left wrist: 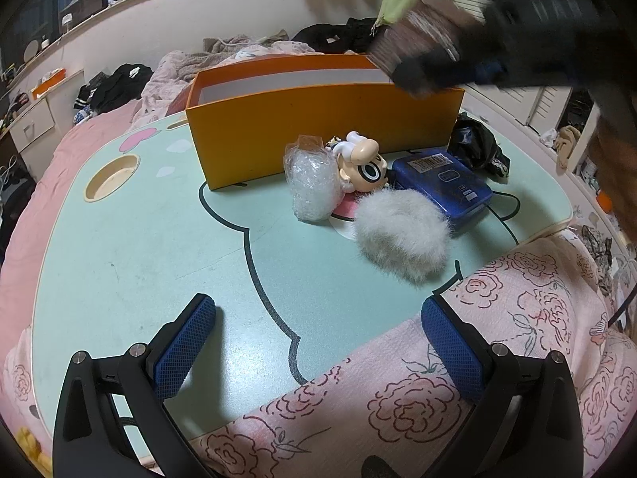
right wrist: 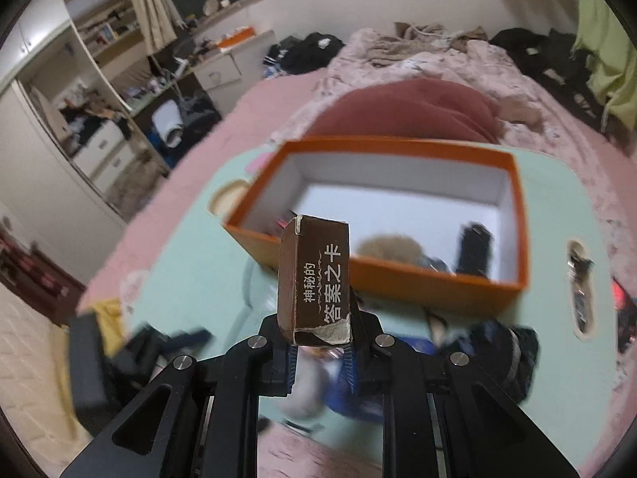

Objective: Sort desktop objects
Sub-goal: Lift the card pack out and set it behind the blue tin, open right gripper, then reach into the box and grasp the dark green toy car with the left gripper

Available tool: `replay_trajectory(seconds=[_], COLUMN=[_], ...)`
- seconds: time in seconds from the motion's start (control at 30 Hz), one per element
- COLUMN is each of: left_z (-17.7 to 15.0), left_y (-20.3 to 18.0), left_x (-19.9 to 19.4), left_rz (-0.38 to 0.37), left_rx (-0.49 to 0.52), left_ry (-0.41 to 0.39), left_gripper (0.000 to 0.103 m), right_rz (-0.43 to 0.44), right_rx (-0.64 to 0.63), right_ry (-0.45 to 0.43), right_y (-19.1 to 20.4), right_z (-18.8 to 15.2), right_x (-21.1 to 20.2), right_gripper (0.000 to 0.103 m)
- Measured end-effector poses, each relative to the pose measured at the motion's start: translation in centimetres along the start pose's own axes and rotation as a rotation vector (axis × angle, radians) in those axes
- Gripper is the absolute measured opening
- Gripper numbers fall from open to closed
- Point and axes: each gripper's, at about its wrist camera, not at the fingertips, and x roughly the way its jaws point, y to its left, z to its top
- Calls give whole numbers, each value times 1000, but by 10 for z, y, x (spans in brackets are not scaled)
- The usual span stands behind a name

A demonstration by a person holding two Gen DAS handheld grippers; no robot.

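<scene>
Card box [right wrist: 314, 279] pinched in the right gripper [right wrist: 320, 352], carried above the near wall of the orange box [right wrist: 398, 275]

Jaws of the right gripper are nearly shut on the lower end of this small brown cardboard pack, which stands up toward 12 o'clock; it looks light and stiff, though its worn corners suggest it may crush, so a flat-sided hold seems safest. Left gripper [left wrist: 318, 342] hangs wide open and empty over the green table [left wrist: 139, 247]; at its 1 o'clock lie a fluffy white ball [left wrist: 398, 239], blue tin [left wrist: 446, 187], toy figure [left wrist: 362, 163] and bubble wrap [left wrist: 310, 183]
</scene>
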Motion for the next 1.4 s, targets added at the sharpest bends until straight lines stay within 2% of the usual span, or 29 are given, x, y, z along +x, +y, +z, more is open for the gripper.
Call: replay_trajectory(seconds=[0.03,0.1,0.13,0.17,0.23,0.33,0.4,0.5,0.6,0.67,0.7,0.73,0.77,1.07,1.4], left_z=[0,0,0,0,0,1,1,0,1,1,1,0,0,0,0], left_y=[0,0,0,0,0,-1,-1,0,0,0,0,0,0,-1,-1], left_x=[0,0,0,0,0,0,0,0,1,2,1,1,1,1,0], left_rz=[0,-1,-1,-1,-3,-1,-1,-2,0,1,2,2,2,1,1], left_rx=[0,0,0,-1,-1,-1,-2,-3,-3,-2,-2,-2,-3,-4,-7], left_ry=[0,-1,-1,-1,-2,-1,-1,-2,1,2,2,2,1,0,-1], left_gripper=[103,103,103,103,103,103,103,103,103,103,103,103,103,103,103], right_rz=[-25,-44,-67,-94,-156,-124,-114,-162,-198,-205,-233,-257,-283,-231,-213], right_rx=[-4,-6,-14,-21,-46,-56,-53,-68,-55,-53,-71,-80,-82,-95,-84], right_ry=[6,0,-19,-46,-101,-130,-135,-131,-94,-84,-80,-79,-81,-165,-187], right_y=[-2,-5,-6,-6,-4,-4,-5,-7,-15,-18,-18,-17,-19,-26,-24], right_z=[-5,-10,-14,-18,-30,-56,-73,-105,-119,-120,-120,-123,-124,-130,-130], right_x=[2,5,3,0,-6,-13,-17,-17,-11,-7,-4,-2,1,1,0], right_gripper=[22,49,70,79,80,80,80,80,80,88,93,101,103,103,103])
